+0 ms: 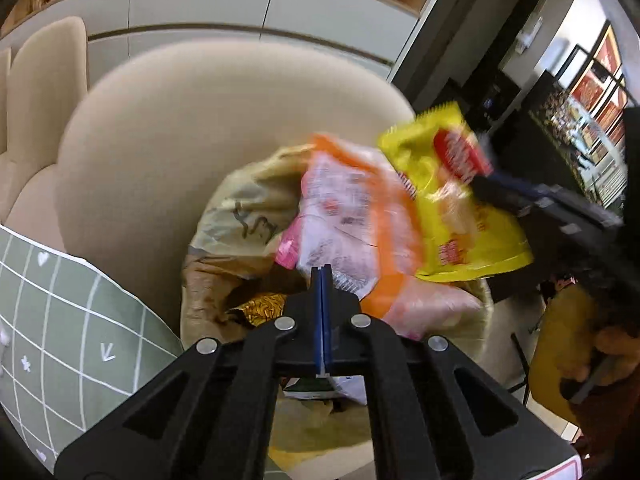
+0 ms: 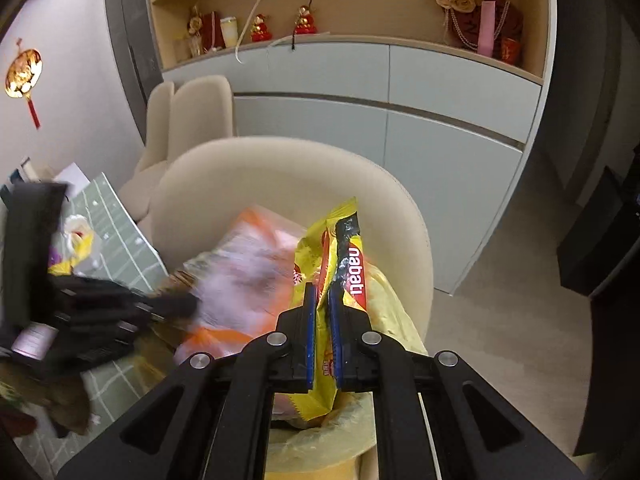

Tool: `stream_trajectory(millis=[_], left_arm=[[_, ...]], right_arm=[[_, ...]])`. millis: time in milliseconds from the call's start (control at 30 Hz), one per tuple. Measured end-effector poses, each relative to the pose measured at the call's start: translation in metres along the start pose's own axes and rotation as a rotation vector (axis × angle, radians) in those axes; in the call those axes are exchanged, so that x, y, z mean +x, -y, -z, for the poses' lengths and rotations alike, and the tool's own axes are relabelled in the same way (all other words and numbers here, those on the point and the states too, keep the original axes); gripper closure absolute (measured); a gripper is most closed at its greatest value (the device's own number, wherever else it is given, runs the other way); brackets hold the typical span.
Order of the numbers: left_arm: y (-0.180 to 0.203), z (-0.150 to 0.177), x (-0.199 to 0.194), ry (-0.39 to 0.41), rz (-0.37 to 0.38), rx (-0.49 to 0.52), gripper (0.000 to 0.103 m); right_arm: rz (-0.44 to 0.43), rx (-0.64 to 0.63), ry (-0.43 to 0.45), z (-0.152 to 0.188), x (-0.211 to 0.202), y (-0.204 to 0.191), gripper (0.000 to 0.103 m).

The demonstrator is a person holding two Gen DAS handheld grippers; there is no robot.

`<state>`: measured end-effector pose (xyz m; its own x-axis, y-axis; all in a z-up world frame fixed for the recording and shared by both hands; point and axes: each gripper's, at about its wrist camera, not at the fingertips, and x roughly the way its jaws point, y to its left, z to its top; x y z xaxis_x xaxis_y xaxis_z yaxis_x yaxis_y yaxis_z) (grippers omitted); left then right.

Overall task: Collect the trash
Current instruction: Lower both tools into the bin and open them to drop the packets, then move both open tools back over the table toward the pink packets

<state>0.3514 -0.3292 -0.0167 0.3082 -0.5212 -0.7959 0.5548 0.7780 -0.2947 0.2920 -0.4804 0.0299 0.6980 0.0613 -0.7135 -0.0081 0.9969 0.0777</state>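
left view: left gripper [image 1: 322, 276] fingers clenched, empty; bin bag [image 1: 240, 220] full of wrappers just past them | right view: right gripper [image 2: 323, 292] fingers grasped yellow wrapper [image 2: 352, 276] above bag | mostly done, this wrapper not dropped yet

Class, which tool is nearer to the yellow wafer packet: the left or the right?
Right. The right tool is clamped on the yellow packet. The left tool is shut, with nothing visible between its pads, off to the packet's side over the orange bag.
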Motion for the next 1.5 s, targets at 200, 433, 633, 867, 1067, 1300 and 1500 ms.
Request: stream_trajectory(millis=[200,433,633,867,1067,1300,1500], left_arm=[[-0.008,0.012,-0.004,-0.005,0.01,-0.024,0.103],[-0.02,0.025,-0.057,0.088,0.009,-0.047,0.083],[-0.028,0.05,-0.098,0.181,-0.071,-0.027,0.064],[-0.062,0.103,-0.131,0.189,-0.159,-0.124,0.05],[-0.086,0.131,-0.158,0.232,-0.217,-0.178,0.05],[-0.094,0.167,-0.192,0.282,-0.225,-0.171,0.05],[-0.107,0.214,-0.227,0.27,-0.244,-0.173,0.05]], right_arm=[[-0.045,-0.014,0.004,-0.007,0.013,-0.027,0.095],[-0.026,-0.096,-0.285,0.027,0.086,-0.047,0.095],[-0.07,-0.035,-0.294,0.032,0.089,-0.035,0.095],[-0.099,0.023,-0.134,0.034,0.034,-0.03,0.069],[-0.055,0.066,-0.005,0.043,-0.032,-0.024,0.069],[0.015,0.059,0.041,0.074,-0.085,-0.052,0.066],[-0.014,0.067,0.05,0.104,-0.105,-0.092,0.052]])
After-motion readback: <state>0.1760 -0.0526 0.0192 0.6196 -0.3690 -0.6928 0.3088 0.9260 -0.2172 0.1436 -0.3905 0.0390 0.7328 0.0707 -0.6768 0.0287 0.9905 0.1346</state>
